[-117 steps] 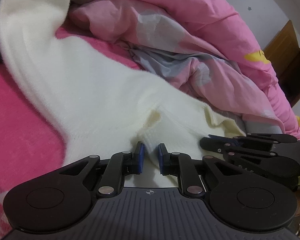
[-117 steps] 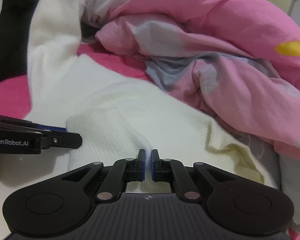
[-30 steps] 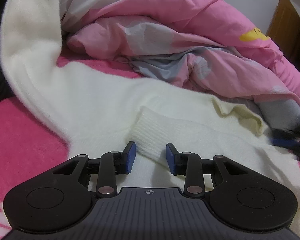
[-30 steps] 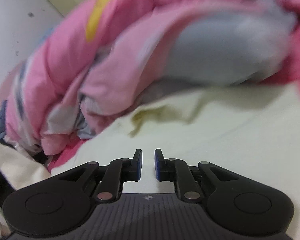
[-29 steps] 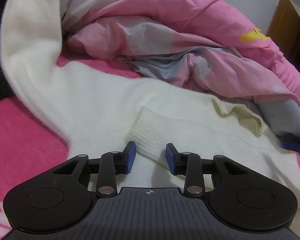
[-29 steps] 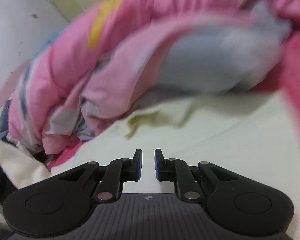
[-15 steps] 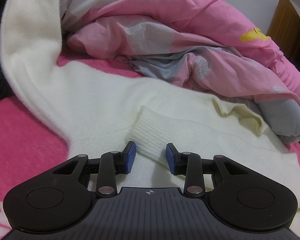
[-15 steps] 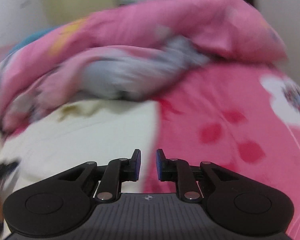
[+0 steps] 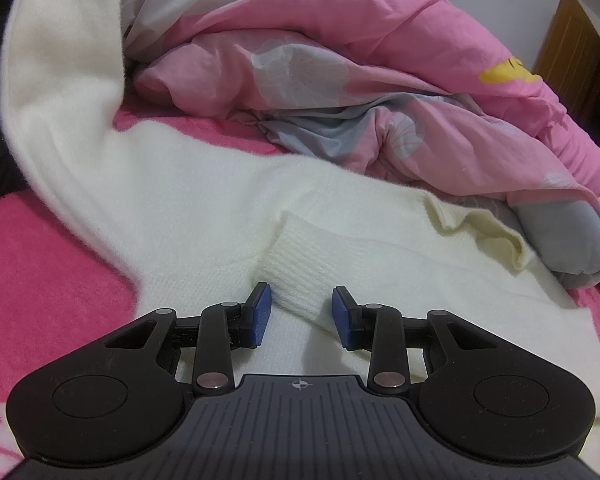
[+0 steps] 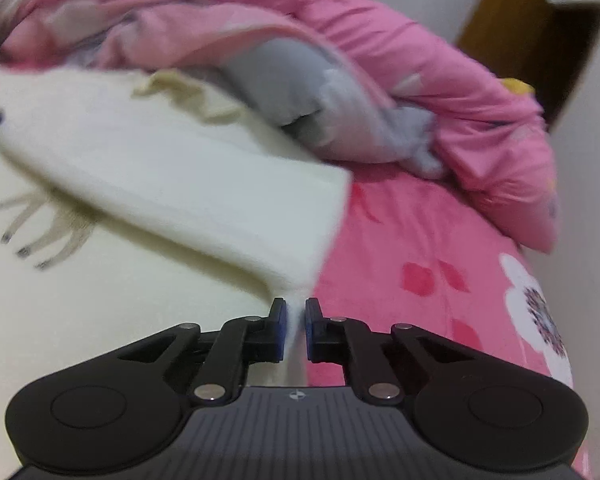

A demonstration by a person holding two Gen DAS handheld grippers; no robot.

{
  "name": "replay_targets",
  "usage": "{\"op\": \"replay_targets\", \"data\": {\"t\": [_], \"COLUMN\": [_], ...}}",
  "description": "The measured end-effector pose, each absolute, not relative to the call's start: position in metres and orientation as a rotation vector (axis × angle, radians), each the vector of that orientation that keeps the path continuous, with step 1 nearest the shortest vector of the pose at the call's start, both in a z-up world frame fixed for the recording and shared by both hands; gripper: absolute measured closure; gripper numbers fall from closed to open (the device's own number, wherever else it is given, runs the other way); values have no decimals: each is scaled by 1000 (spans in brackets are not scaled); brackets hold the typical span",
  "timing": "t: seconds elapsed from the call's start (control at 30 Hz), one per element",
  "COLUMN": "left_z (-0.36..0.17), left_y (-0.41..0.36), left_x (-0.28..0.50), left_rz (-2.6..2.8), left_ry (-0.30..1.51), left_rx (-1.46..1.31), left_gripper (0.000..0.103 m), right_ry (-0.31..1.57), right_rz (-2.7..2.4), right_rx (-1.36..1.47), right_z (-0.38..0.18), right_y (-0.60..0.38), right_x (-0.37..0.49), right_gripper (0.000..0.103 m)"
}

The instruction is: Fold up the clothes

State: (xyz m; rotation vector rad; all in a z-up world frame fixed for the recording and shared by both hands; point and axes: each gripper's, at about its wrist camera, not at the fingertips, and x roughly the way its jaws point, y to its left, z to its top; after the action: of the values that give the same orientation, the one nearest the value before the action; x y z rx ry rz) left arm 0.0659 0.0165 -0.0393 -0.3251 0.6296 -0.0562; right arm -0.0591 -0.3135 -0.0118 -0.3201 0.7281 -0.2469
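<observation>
1. Left gripper (image 9: 300, 318) rests low over the cream-white knitted sweater (image 9: 204, 200), its blue-padded fingers spread fairly wide on either side of the ribbed cuff (image 9: 296, 276) and gripping nothing.
2. Right gripper (image 10: 295, 330) has its pads drawn close together, pinching a corner of the same sweater's fabric (image 10: 180, 184); a thin white fold runs up from between the pads. This view is blurred.
3. On the bright pink fleece blanket (image 9: 40, 280) the sweater lies spread out, with the cuffed sleeve laid across its body. One broad part climbs away at the upper left, and a yellowish ribbed edge (image 9: 480, 228) sits just beside the rumpled pink and grey flowered duvet (image 9: 340, 80).
4. Judging by its fuzzy nap and soft creases, the knit is light, limp and stretchy. It should drape from any held point and sag rather than keep a line, and it will likely cling to the fleece instead of sliding.
5. Ribbed parts such as the cuff and hem look denser and make the firmest places to grip, while plain knit may stretch under a narrow pinch.
6. With one corner held and the sleeve lying across the body, the garment looks partly folded; how many folds are left I cannot tell.
</observation>
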Motion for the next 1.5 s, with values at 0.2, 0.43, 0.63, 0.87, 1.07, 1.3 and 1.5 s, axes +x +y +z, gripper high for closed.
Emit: {"op": "replay_targets", "data": {"t": [0.2, 0.43, 0.63, 0.87, 1.07, 1.3, 1.5], "left_z": [-40, -39, -39, -39, -39, -40, -39], "left_y": [18, 18, 17, 18, 18, 18, 16], "left_x": [66, 65, 65, 65, 64, 64, 64], "left_rz": [-58, -56, -56, -61, -64, -63, -60], "left_ry": [629, 629, 630, 632, 631, 633, 631], "left_rx": [-329, -325, -327, -334, -332, -334, -326], "left_gripper": [69, 69, 69, 69, 68, 67, 67], "right_ry": [769, 734, 711, 685, 696, 697, 562], "right_rz": [-424, -345, -267, -302, -290, -221, -146], "right_rx": [-285, -309, -413, -181, -41, 41, 35], "right_z": [-34, -30, -28, -20, -28, -1, 44], "right_y": [-349, -330, -298, -325, -348, -364, -343], "right_x": [-70, -62, -47, -50, -55, -92, -95], "right_gripper": [103, 84, 61, 91, 84, 63, 74]}}
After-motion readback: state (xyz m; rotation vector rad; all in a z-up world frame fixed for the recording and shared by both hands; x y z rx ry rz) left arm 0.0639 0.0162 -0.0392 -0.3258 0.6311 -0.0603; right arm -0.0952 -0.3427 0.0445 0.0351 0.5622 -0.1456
